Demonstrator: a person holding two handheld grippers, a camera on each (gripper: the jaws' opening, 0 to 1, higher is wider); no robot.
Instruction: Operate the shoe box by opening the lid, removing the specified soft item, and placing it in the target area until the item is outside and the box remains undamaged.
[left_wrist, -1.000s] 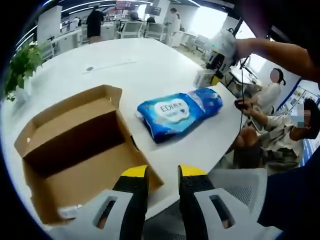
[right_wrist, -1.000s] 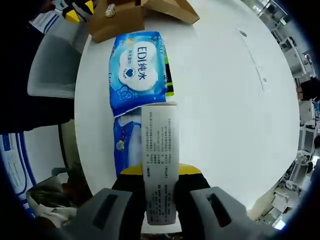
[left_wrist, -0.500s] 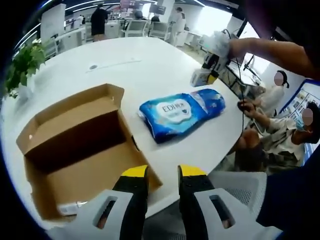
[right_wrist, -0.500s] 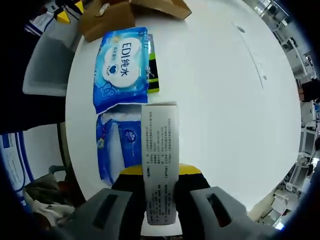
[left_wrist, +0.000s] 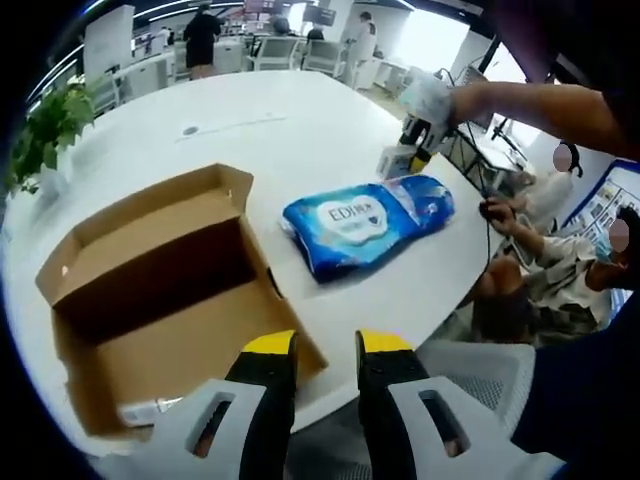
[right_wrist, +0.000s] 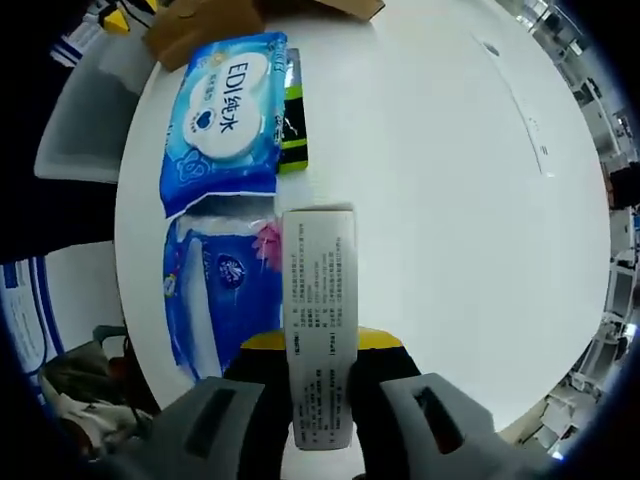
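Right gripper (right_wrist: 320, 345), bottom centre of the right gripper view: jaws clenched on a narrow white printed carton (right_wrist: 319, 330), long axis running straight up-frame along the jaws, carton held above the white table (right_wrist: 450, 200). Directly left of the carton, on the table: two blue soft packs end to end, the nearer blue pack (right_wrist: 215, 290) at lower left, the "EDI" wipes pack (right_wrist: 225, 120) above it at upper left, with a small green-black pack (right_wrist: 294, 125) lying along the wipes pack's right edge. Both blue packs are outside the box, their long axes roughly parallel to the carton.

Left gripper (left_wrist: 327, 345), bottom centre of the left gripper view: released, jaws apart, nothing between them. Open cardboard shoe box (left_wrist: 150, 300) just beyond at left, lid flap up; inside, a small white-labelled item (left_wrist: 145, 411) in the near corner. Likely next move is setting the carton down on bare table right of the packs. The right gripper is the nearer.
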